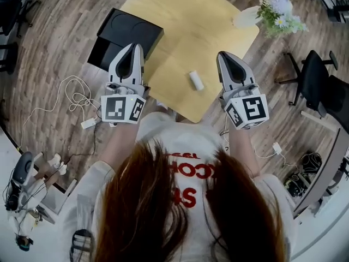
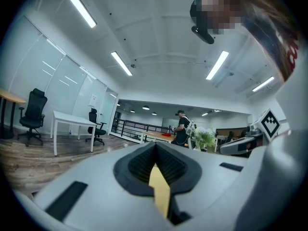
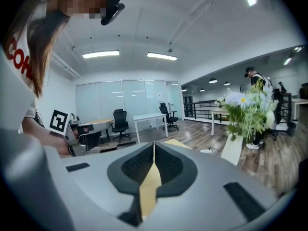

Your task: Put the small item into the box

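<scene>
A small white cylinder [image 1: 196, 80] lies on the light wooden table [image 1: 185, 21], near its front edge. A black open box [image 1: 128, 34] sits at the table's left side, and I cannot tell whether it rests on the table or on the floor. My left gripper [image 1: 134, 47] is held up near the box with its jaws shut and empty; its fingertips [image 2: 155, 147] meet in the left gripper view. My right gripper [image 1: 223, 54] hovers just right of the cylinder, apart from it, also shut with nothing held. Its fingertips [image 3: 153, 150] touch in the right gripper view.
A white vase of flowers [image 1: 275, 10] stands on the table's far right corner. Cables and a plug [image 1: 87, 123] lie on the wooden floor at left. An office chair [image 1: 316, 75] stands at right. A person [image 2: 183, 129] stands far off by another desk.
</scene>
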`<action>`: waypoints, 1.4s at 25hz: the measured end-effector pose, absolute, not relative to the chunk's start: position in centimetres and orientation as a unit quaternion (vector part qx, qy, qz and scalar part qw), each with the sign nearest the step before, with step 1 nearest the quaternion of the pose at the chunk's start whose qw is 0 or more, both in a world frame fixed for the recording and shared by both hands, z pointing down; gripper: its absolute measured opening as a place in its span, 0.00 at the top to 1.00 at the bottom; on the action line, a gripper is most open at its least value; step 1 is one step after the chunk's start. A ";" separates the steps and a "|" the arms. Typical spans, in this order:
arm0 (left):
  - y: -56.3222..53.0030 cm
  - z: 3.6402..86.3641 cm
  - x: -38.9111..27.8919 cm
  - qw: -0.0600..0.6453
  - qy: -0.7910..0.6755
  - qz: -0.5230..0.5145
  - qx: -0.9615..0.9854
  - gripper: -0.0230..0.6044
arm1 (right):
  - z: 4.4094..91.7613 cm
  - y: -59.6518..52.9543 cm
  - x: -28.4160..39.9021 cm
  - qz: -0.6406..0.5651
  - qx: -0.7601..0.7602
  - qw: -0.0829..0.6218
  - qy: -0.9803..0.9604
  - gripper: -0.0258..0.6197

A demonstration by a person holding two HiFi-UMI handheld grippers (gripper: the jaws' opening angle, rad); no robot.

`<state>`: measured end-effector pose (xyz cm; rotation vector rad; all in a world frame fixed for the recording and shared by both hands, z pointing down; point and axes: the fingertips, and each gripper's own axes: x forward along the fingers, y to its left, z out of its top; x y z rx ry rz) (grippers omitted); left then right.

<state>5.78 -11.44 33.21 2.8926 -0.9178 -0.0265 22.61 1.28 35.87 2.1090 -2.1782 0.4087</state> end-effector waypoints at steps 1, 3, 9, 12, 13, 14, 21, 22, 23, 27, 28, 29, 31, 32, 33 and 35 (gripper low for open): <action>-11.5 33.7 5.8 0.057 -0.300 -0.004 0.952 0.95 | 37.0 1.2 22.3 0.146 0.689 0.045 -0.708 0.95; -11.5 34.8 5.8 0.064 -0.296 0.007 0.953 0.95 | 39.3 1.2 21.7 0.173 0.689 0.055 -0.702 0.95; -11.3 37.9 5.6 0.082 -0.286 0.041 0.954 0.95 | 47.9 1.9 19.6 0.268 0.664 0.098 -0.691 0.80; -11.1 39.0 5.1 0.089 -0.284 0.055 0.953 0.95 | 51.6 2.6 18.3 0.302 0.651 0.124 -0.686 0.75; -11.1 39.4 5.0 0.091 -0.284 0.059 0.953 0.95 | 52.7 2.8 17.9 0.311 0.646 0.134 -0.684 0.74; -11.1 39.7 4.8 0.094 -0.285 0.063 0.952 0.95 | 53.8 2.9 17.4 0.320 0.641 0.145 -0.683 0.72; -11.0 41.3 3.8 0.106 -0.285 0.082 0.949 0.95 | 60.3 4.3 14.9 0.360 0.599 0.251 -0.670 0.55; -11.0 41.4 3.6 0.106 -0.286 0.084 0.949 0.95 | 60.7 4.4 14.7 0.363 0.597 0.261 -0.666 0.54; -11.1 41.4 3.5 0.106 -0.286 0.085 0.948 0.95 | 61.1 4.4 14.5 0.365 0.595 0.269 -0.664 0.54; -11.3 41.6 2.8 0.106 -0.291 0.088 0.947 0.95 | 61.4 4.5 14.2 0.362 0.596 0.287 -0.657 0.54; -11.3 41.6 2.7 0.107 -0.292 0.088 0.946 0.95 | 61.4 4.4 14.2 0.362 0.596 0.289 -0.655 0.54; -11.4 41.5 2.6 0.108 -0.292 0.087 0.946 0.95 | 61.3 4.4 14.3 0.362 0.597 0.291 -0.654 0.54; -11.6 41.4 2.5 0.107 -0.293 0.086 0.946 0.95 | 61.1 4.3 14.3 0.362 0.598 0.293 -0.653 0.73; -11.6 41.3 2.5 0.107 -0.293 0.085 0.946 0.95 | 61.1 4.3 14.3 0.361 0.598 0.293 -0.653 0.74; -11.5 41.2 2.5 0.106 -0.293 0.083 0.947 0.95 | 61.0 4.3 14.3 0.360 0.599 0.289 -0.654 0.74; -11.4 40.9 2.6 0.103 -0.294 0.079 0.947 0.95 | 60.3 4.2 14.7 0.356 0.607 0.271 -0.657 0.74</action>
